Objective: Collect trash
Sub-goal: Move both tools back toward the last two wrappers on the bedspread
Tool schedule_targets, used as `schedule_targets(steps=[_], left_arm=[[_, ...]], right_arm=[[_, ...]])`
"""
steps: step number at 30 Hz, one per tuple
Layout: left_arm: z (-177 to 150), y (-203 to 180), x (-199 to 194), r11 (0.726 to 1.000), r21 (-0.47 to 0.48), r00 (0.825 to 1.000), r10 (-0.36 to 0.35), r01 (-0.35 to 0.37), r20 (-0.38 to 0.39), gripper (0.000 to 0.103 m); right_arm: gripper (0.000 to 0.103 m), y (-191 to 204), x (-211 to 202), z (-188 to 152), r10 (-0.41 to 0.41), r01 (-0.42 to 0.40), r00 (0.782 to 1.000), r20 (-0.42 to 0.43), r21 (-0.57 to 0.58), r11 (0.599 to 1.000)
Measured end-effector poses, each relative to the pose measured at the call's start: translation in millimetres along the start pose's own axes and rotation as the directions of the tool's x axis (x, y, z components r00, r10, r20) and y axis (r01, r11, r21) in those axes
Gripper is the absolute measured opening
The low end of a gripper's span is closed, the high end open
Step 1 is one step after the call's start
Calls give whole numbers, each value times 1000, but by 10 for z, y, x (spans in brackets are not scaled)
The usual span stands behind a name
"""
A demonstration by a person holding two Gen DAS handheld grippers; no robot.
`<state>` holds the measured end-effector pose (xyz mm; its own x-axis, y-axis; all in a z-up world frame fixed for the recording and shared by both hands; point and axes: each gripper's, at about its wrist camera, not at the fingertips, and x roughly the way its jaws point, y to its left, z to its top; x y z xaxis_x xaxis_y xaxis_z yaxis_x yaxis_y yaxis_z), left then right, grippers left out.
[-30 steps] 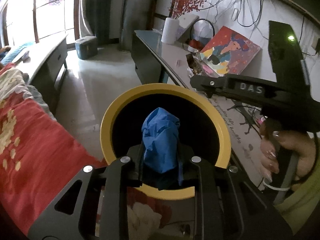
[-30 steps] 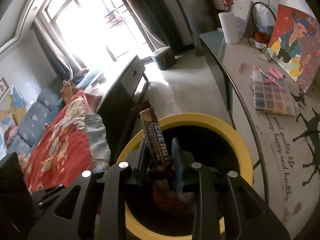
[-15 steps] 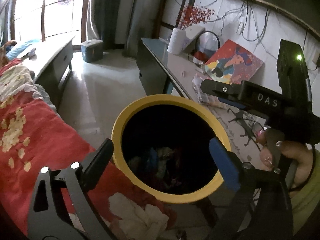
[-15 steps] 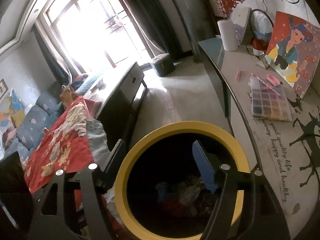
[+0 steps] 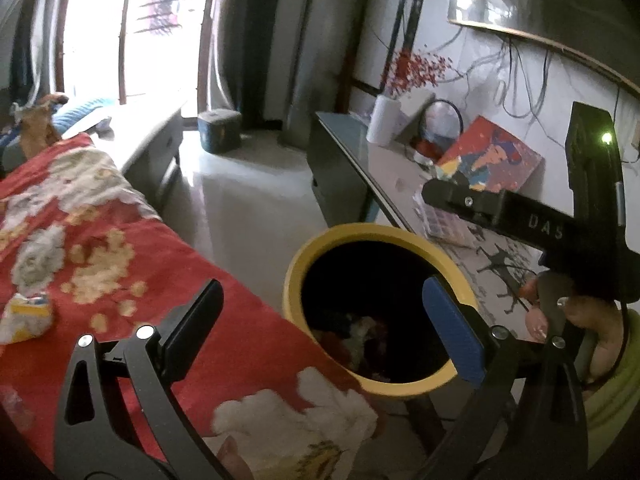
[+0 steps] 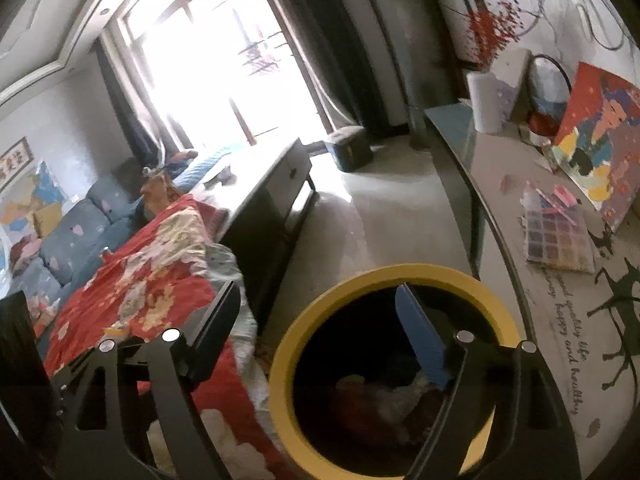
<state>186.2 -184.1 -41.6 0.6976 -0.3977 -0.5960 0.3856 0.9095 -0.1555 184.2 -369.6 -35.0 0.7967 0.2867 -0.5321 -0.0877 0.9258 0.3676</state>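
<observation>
A yellow-rimmed bin (image 5: 294, 280) with a black inside stands between the red quilt and the long table. Crumpled trash (image 5: 362, 334) lies at its bottom. My left gripper (image 5: 324, 326) hangs above the bin's near-left rim, open wide with nothing between its fingers. My right gripper (image 6: 320, 336) is over the same bin (image 6: 280, 380). Its jaws are opening and hold nothing, with the dropped trash (image 6: 380, 396) below. A crumpled yellow and white wrapper (image 5: 24, 316) lies on the quilt at the left.
The red floral quilt (image 5: 120, 260) covers the near left. The long table (image 6: 500, 184) on the right holds a painting (image 6: 600, 132), a bead box (image 6: 556, 240) and a white vase (image 6: 486, 102). A person's hand (image 5: 576, 320) grips the right handle. A dark box (image 5: 220, 130) sits on the floor.
Both grippers opened. The blue crumpled piece and the snack wrapper fell into the bin. Both grippers then rose and drew back, so the bin sits lower and to the right.
</observation>
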Motion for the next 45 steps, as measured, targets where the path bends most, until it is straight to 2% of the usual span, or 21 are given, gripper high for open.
schedule_targets(steps=[11,23,36,45], left_arm=[[-30,317,-396,996,-57,995,79,-75,64,92],[-157,793,-912,976,-119,973,199,-185,115,92],[-396,1260,-1350,943,-161,944,310,-291,112,92],[-671,1693,-1507,912,-199,925,376,-359,53,92]], right_arm=[[86,514,-82,-24,62,-60,998,27,-81,995],[88,1087,-41,-138,131,-129,991,3,-168,977],[88,1696,80,-283,200,-207,978,-55,-262,943],[88,2219,271,-434,236,-265,964,-123,-346,900]])
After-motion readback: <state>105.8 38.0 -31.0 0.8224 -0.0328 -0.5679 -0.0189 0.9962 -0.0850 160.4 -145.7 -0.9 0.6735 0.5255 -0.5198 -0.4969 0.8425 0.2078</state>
